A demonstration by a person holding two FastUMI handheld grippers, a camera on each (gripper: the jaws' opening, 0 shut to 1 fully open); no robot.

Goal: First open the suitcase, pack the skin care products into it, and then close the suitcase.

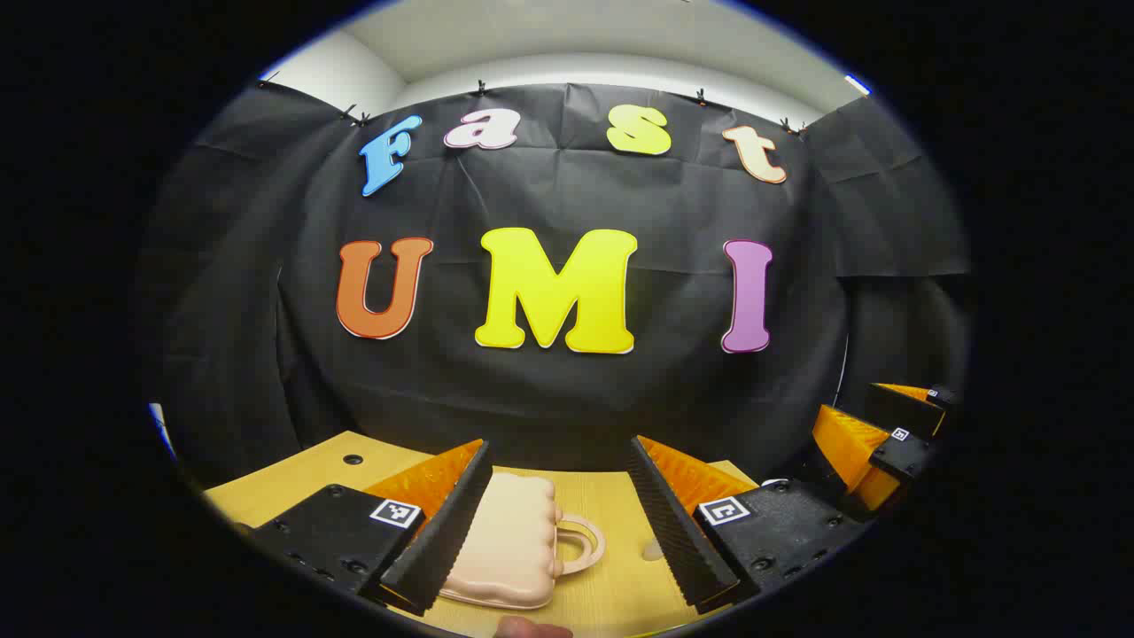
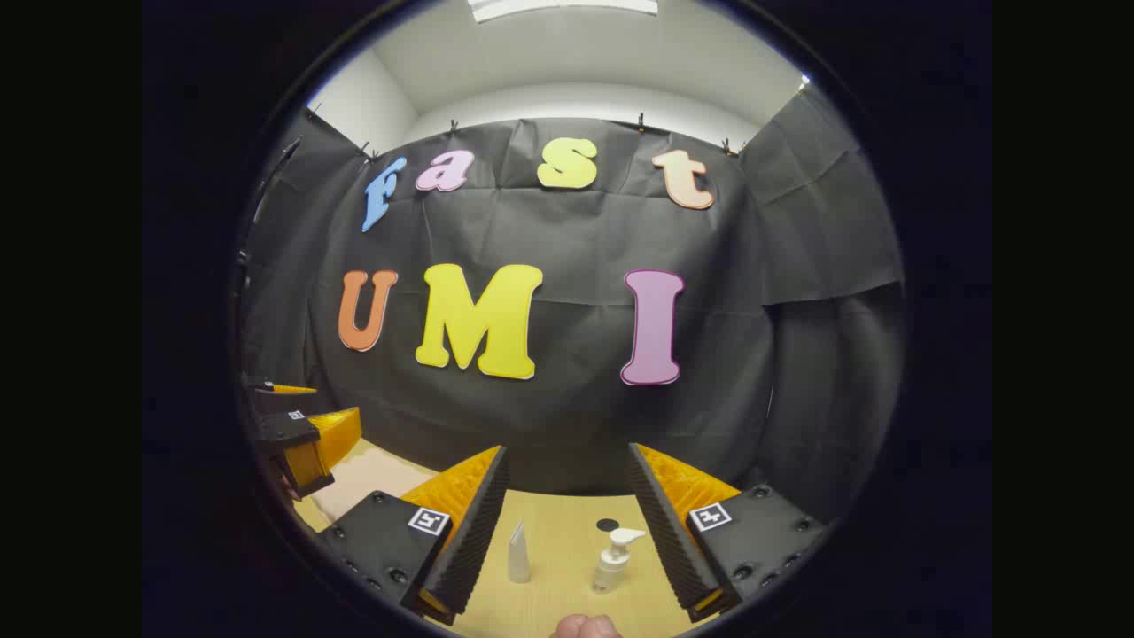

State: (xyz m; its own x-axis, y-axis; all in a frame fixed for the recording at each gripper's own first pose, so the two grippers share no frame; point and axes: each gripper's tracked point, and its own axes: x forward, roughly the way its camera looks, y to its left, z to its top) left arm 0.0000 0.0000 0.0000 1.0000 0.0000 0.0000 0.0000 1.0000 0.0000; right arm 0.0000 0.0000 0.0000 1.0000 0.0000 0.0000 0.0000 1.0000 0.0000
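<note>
A closed pale pink suitcase (image 1: 505, 542) lies flat on the wooden table (image 1: 611, 514), its handle (image 1: 580, 540) pointing right. My left gripper (image 1: 558, 443) hovers above it, open, nothing between its fingers; the left finger covers the case's left edge. In the right gripper view a white tube (image 2: 518, 554) and a white pump bottle (image 2: 614, 560) stand upright on the table, below and between the fingers of my open right gripper (image 2: 568, 448). The suitcase (image 2: 363, 478) lies at the left there, under the left gripper (image 2: 310, 406). The right gripper (image 1: 873, 412) appears far right in the left gripper view.
A small round hole (image 2: 607, 525) is in the tabletop behind the pump bottle, and another hole (image 1: 353, 460) lies at the table's far left. Black cloth walls close the booth right behind the table. A fingertip (image 2: 580, 627) pokes in at the bottom edge.
</note>
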